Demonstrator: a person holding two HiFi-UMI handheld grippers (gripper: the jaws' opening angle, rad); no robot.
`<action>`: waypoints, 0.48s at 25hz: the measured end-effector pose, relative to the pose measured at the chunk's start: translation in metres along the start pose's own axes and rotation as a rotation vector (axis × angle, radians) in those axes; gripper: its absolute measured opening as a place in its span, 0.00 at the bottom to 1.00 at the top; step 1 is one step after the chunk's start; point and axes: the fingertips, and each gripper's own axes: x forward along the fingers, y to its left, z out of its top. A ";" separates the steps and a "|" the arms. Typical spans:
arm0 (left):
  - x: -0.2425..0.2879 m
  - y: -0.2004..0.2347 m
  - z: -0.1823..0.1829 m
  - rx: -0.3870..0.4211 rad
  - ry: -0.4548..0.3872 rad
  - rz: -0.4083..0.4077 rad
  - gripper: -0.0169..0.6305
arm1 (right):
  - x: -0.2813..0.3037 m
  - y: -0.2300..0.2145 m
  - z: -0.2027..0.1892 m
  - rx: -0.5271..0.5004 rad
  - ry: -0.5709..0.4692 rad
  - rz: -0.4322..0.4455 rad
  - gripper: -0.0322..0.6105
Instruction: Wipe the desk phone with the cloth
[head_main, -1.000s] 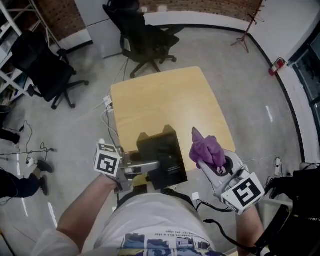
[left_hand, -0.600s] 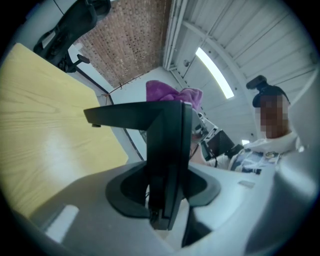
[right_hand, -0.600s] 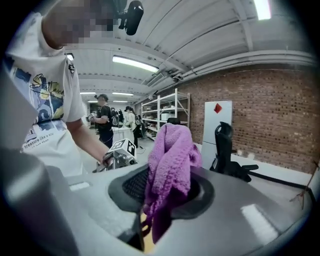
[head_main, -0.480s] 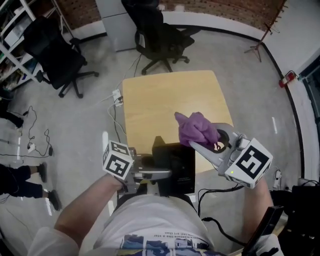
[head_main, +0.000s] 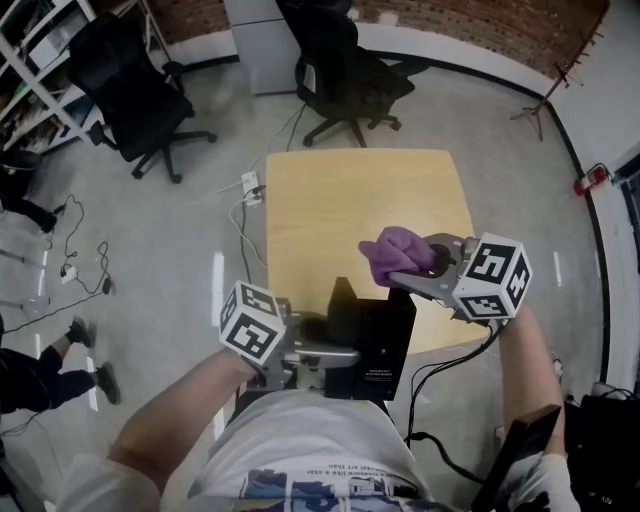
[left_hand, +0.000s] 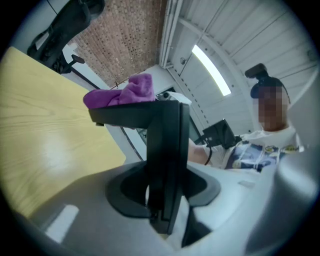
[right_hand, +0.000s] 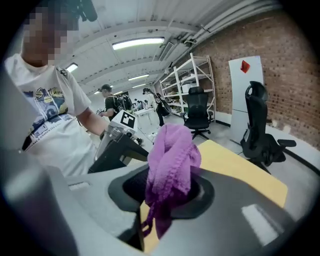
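Left hand-held gripper (left_hand: 161, 200): jaws clamped on one edge of the black plastic desk phone (head_main: 372, 335).
Desk phone: propped up at the near edge of the square light wooden bench (head_main: 340, 200).
Right hand-held gripper (right_hand: 165, 205): jaws pinching the bunched purple cloth (right_hand: 171, 155).
Cloth: at the phone's far upper edge; whether it touches cannot be told.

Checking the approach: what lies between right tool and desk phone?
Only the purple cloth, clamped in the right tool; left gripper view shows it beyond the desk phone.
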 end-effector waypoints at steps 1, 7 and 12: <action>0.001 0.000 0.000 -0.001 -0.002 -0.001 0.30 | 0.002 -0.005 -0.005 0.015 0.006 -0.003 0.21; 0.001 0.003 0.001 -0.016 -0.003 -0.001 0.30 | -0.012 -0.015 0.008 0.038 -0.074 -0.022 0.21; 0.001 0.010 0.002 -0.028 -0.004 0.008 0.30 | -0.033 0.012 0.053 -0.042 -0.179 0.037 0.21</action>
